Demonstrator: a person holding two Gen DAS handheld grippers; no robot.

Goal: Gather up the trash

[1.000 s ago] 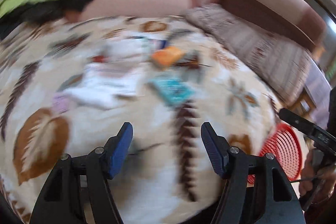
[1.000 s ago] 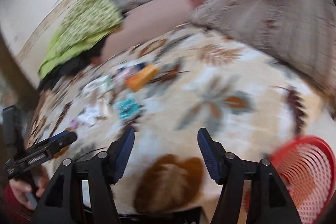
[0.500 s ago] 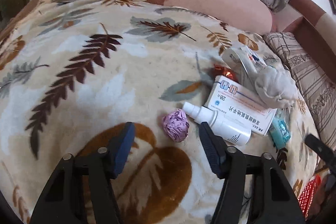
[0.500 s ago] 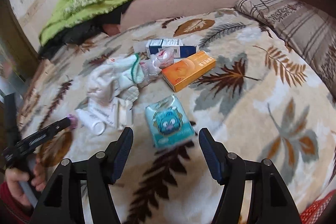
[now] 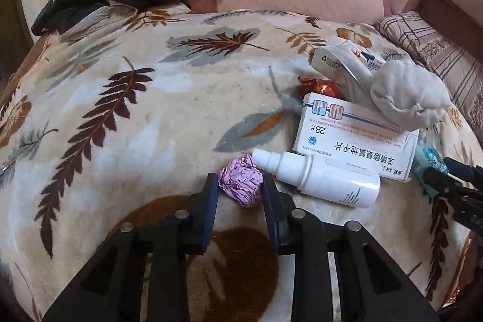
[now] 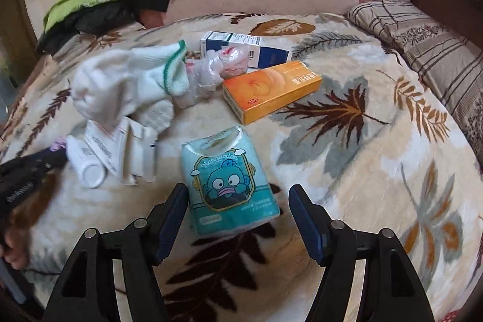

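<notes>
We have the left gripper point(image 5: 241, 188) closed down on the purple crumpled wrapper point(image 5: 241, 185), both fingers touching its sides, low on the leaf-patterned blanket point(image 5: 145, 98). Just at its 2 o'clock lies the white spray bottle point(image 5: 317, 177), its nozzle almost touching the wrapper. Beyond the bottle, still toward 2 o'clock, sits the white medicine box point(image 5: 353, 138), with a grey sock point(image 5: 407, 98) resting on its far edge and a red foil wrapper point(image 5: 323, 88) at its 11 o'clock.

Our right gripper point(image 6: 238, 212) stands wide open, its fingers on either side of the teal tissue pack point(image 6: 228, 183); the left finger is just beside the pack, the right one well apart from it. At the pack's 12 o'clock lies the orange box point(image 6: 271, 89), and past it a blue-and-white box point(image 6: 247, 49). At 11 o'clock we see a white sock point(image 6: 126, 86) and a crumpled clear plastic bag point(image 6: 211, 71).
</notes>
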